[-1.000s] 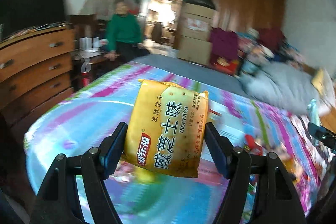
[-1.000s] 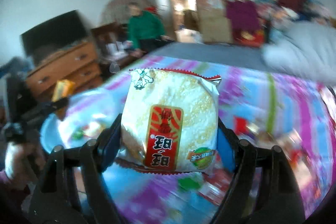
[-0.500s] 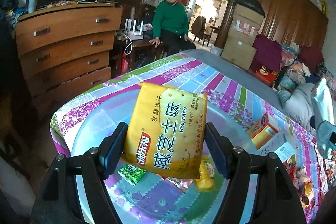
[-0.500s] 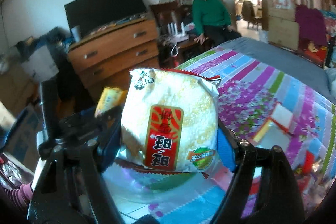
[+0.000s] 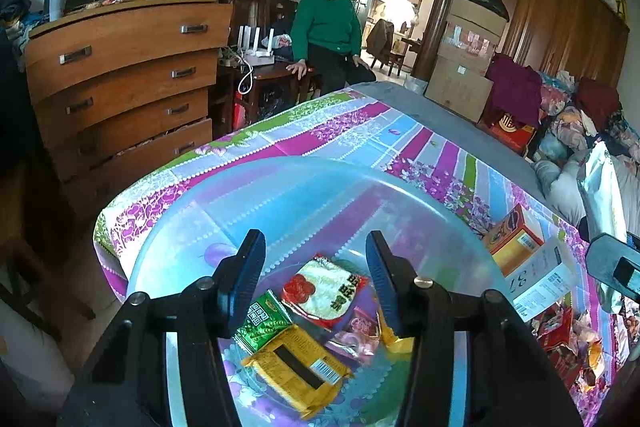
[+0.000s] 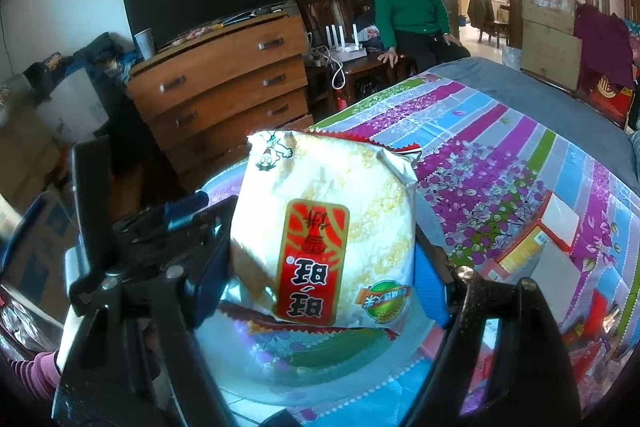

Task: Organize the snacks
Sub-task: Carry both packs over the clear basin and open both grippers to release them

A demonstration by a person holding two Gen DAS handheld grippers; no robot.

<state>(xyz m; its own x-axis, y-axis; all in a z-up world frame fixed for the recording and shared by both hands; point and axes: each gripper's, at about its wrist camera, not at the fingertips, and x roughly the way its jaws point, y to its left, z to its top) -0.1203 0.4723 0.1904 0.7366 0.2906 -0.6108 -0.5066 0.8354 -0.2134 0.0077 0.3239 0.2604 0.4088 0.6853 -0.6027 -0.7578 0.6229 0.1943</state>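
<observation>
- My left hand-held gripper (image 5: 316,279) is hanging over the clear plastic basin (image 5: 400,187) on the bed; jaws are closing with nothing between them.
- The yellow biscuit pack (image 5: 298,371) is lying inside the basin, next to a green packet (image 5: 262,319) and a red-and-white one (image 5: 324,289).
- My right hand-held gripper (image 6: 320,279) is gripping the white rice cracker pack (image 6: 328,239), hovering probably just above the basin rim, though the pack is blocking my view.
</observation>
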